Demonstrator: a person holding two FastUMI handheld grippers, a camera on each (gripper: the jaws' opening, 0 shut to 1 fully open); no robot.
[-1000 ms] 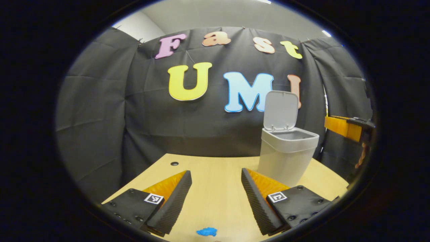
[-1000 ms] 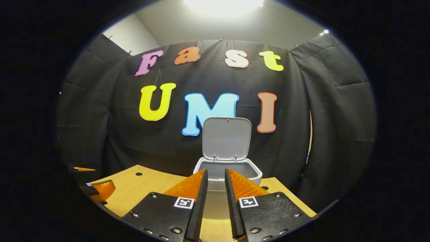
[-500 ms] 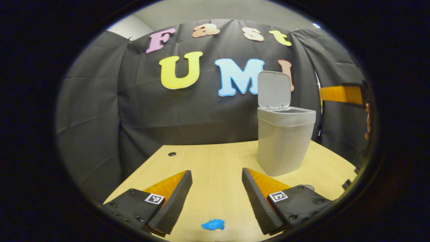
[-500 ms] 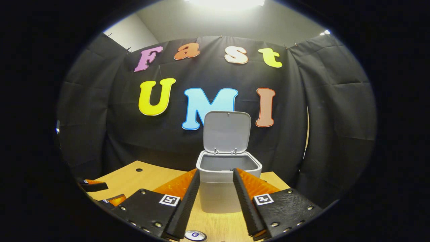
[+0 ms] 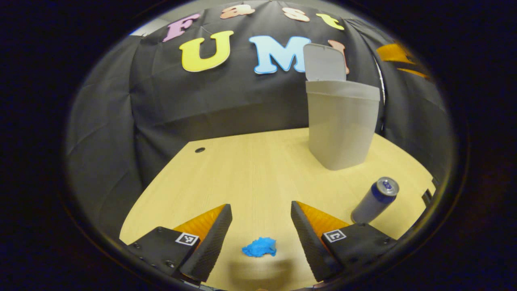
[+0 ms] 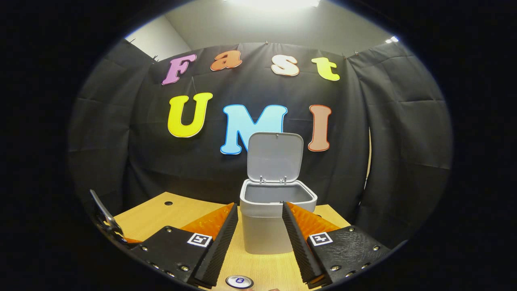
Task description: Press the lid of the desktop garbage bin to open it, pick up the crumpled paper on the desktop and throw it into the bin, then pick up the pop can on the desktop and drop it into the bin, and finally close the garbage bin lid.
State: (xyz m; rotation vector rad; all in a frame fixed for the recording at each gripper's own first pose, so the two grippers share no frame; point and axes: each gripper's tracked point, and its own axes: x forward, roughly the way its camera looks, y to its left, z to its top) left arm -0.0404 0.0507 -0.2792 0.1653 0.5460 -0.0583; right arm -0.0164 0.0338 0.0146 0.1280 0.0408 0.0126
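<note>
The grey garbage bin [image 5: 341,121] stands on the wooden desk [image 5: 250,169] at the back right, its lid [image 5: 324,62] swung upright. A blue crumpled paper [image 5: 259,247] lies on the desk between the fingers of my left gripper [image 5: 260,210], which is open and hovers just above it. A pop can [image 5: 375,200] stands to the right of that gripper. In the right gripper view the bin [image 6: 276,220] is straight ahead with its lid [image 6: 275,155] up, and my right gripper [image 6: 256,208] is open in front of it. The can's top [image 6: 239,281] peeks in at the bottom edge.
A small cable hole [image 5: 200,150] sits in the desk near its back left edge. Bare desk stretches between the paper and the bin. Part of the left gripper [image 6: 106,216] shows at the left edge of the right gripper view.
The left gripper has tilted down and lowered toward the blue paper, which now lies between its fingers. The right gripper opened from nearly shut and drew back a little from the bin.
</note>
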